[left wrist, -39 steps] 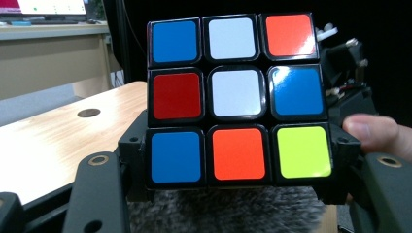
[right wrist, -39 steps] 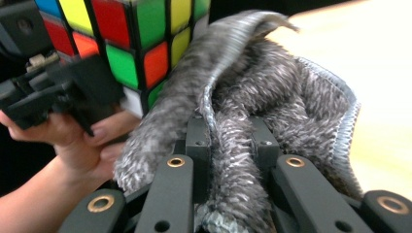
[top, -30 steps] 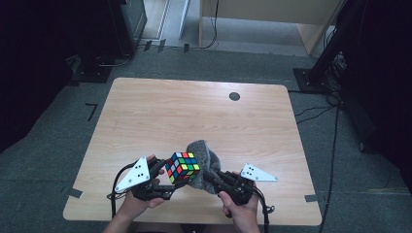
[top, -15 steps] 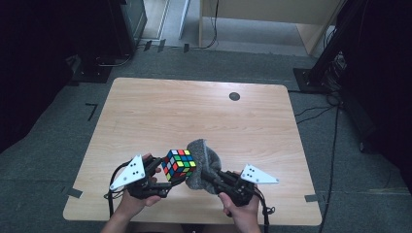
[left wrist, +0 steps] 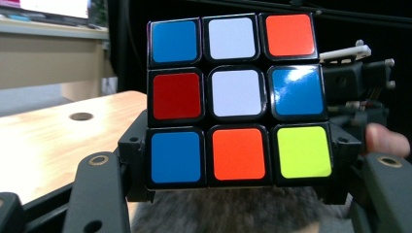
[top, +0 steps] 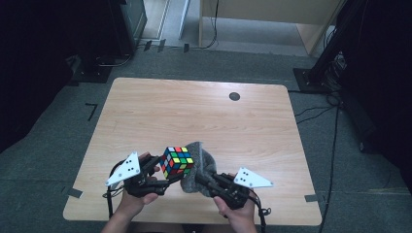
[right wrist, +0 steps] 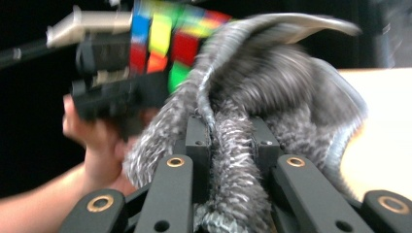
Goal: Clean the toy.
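1. Grey, fuzzy cloth (right wrist: pixel 252 141) sits nearest in my right gripper view. My right gripper (top: pixel 201 180) is clamped tight on a fold of it, and the rest bunches up past the jaws.
2. My left gripper (top: pixel 165 178) grips the puzzle cube (top: pixel 177 161) by its lower part, the jaws closed against two opposite sides. In the high view the cube sits near the table's front edge, between my two hands, with the cloth pressed against its right side.
3. Seen along the left jaws, the cube (left wrist: pixel 238 99) has a black body and glossy square stickers. The facing side reads blue, white, orange on top, red, white, blue in the middle, and blue, orange, yellow-green at the bottom. From above its top shows red, green, yellow and blue squares, scrambled.
4. I can read no lettering or brand on the cube, the cloth or the grippers; the pale triangular plates on the grippers carry only small dark dots.
5. The table (top: pixel 194 111) is light wood with rounded corners. A small dark round hole (top: pixel 234 96) sits near its far edge.
6. Beyond it lies grey carpet (top: pixel 53 150) with bits of dark tape. Cables (top: pixel 316 109) run along the floor at the right, dark stands flank both sides, and a pale wooden cabinet (top: pixel 272 19) stands at the back.
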